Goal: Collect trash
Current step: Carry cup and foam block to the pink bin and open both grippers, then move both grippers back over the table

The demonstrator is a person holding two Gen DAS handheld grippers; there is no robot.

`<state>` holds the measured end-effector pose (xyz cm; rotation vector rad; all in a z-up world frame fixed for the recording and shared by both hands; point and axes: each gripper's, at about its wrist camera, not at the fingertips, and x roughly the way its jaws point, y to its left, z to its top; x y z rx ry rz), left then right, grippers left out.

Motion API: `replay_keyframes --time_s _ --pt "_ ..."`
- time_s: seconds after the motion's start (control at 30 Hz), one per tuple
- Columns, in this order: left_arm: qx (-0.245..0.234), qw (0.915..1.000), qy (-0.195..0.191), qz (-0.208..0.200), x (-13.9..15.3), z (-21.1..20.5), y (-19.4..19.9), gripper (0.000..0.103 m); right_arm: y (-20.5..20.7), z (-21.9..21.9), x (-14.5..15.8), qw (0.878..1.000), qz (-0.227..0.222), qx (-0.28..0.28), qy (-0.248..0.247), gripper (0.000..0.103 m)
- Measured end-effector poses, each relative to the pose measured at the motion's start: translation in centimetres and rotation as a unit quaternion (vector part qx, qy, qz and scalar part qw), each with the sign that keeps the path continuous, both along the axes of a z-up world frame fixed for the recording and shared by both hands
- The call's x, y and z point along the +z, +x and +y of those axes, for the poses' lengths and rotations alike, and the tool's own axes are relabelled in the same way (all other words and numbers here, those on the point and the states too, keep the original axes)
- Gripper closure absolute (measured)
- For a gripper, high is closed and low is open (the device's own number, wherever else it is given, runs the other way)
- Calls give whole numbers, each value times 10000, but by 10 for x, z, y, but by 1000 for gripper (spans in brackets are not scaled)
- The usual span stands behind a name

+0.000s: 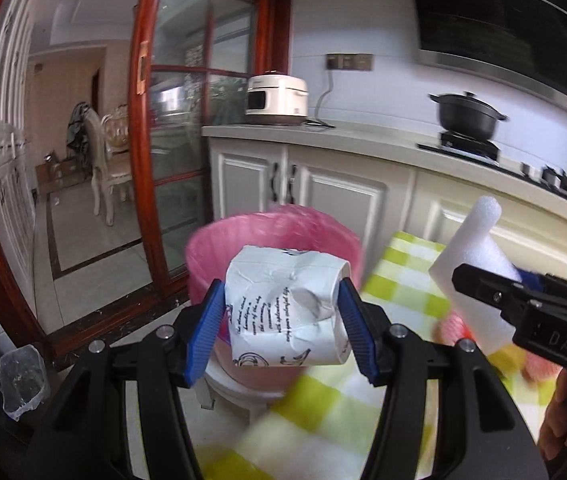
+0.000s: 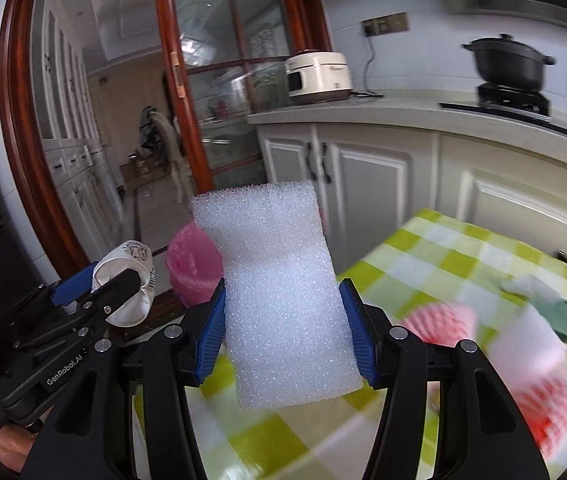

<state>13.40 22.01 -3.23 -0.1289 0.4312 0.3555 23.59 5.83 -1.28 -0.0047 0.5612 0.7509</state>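
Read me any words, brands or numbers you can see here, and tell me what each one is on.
"GenRobot.AI": side of the left gripper, in the right wrist view.
"DAS": side of the right gripper, in the left wrist view; the rest is cut off.
Cursive print on the crushed paper cup: too small and warped to read.
Rice cooker front: too blurred.

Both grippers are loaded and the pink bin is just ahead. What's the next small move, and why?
Probably carry the left gripper forward until the crumpled paper cup is over the pink-lined bin, then open. The cup is clamped between the blue pads, and the bin's mouth lies just beyond it, off the edge of the checkered table. The right gripper, holding the white foam block, can follow.
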Motion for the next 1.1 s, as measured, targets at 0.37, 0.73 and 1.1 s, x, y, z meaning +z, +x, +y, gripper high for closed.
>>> replay_keyframes --time_s 0.37,0.73,1.1 --pt "230 9997 -53 -75 10 70 79 47 81 74 7 9971 102 659 362 49" --pt "205 9992 -349 71 -18 112 135 46 140 108 -13 9933 484 874 589 40" --pt "579 9979 -295 51 -23 104 115 29 128 54 -1 9933 406 444 987 24"
